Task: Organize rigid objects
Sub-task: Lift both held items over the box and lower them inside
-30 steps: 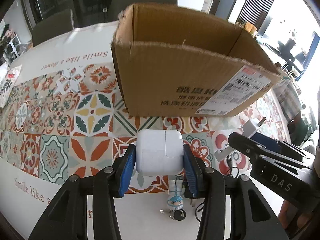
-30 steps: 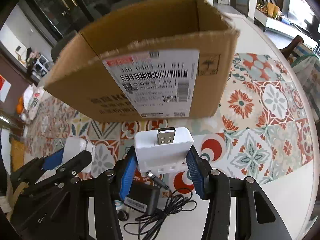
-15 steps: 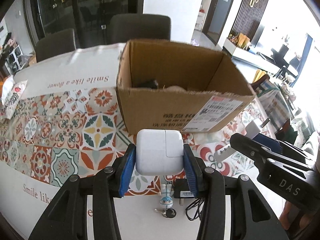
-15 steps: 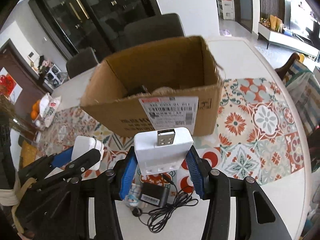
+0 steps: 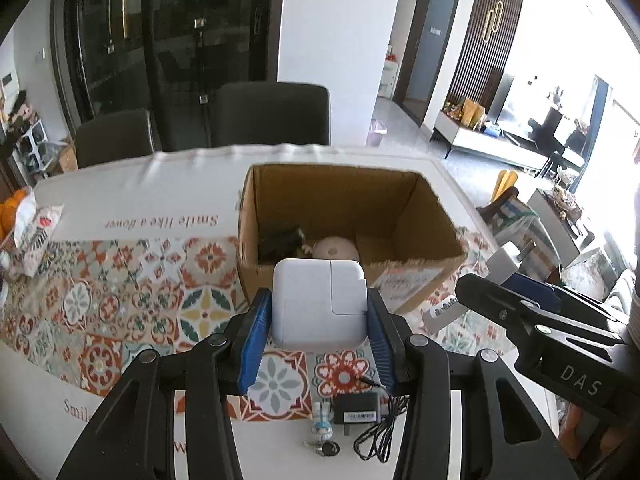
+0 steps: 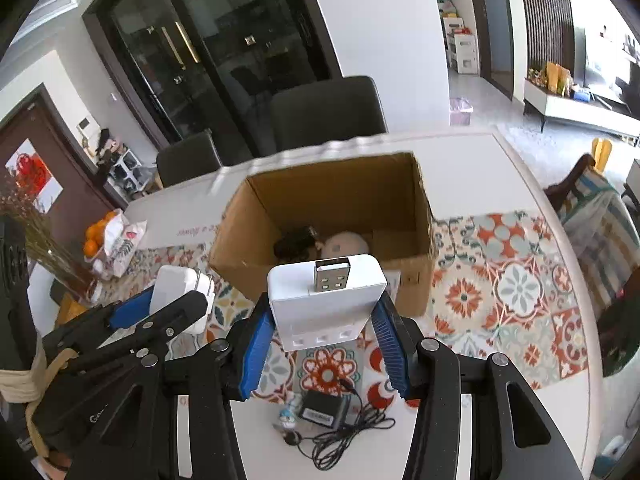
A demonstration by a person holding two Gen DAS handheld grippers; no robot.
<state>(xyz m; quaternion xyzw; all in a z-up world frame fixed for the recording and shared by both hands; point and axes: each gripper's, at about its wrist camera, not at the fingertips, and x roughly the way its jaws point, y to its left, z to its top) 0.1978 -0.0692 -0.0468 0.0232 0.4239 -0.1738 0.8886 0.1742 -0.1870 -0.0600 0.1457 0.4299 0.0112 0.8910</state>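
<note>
My left gripper (image 5: pixel 318 342) is shut on a white square power adapter (image 5: pixel 319 304), held in the air before the open cardboard box (image 5: pixel 360 196). My right gripper (image 6: pixel 326 346) is shut on a white USB charger (image 6: pixel 326 300) with its metal plug pointing up, also raised in front of the box (image 6: pixel 340 188). Inside the box lie a dark object (image 5: pixel 280 242) and a round pale object (image 5: pixel 335 249). In the right wrist view the left gripper (image 6: pixel 160 312) with its adapter (image 6: pixel 176 292) shows at left. The right gripper (image 5: pixel 532 320) shows at right in the left wrist view.
On the table below lie a black adapter with a cord (image 5: pixel 358 408), a small figurine keychain (image 5: pixel 322 428), and the patterned tablecloth (image 5: pixel 120 312). A bag of oranges (image 6: pixel 108 240) sits at far left. Dark chairs (image 5: pixel 272 116) stand behind the table.
Both grippers have risen with their chargers held. The box now lies lower in both views and its inside has come into sight, along with more of the table and room.
</note>
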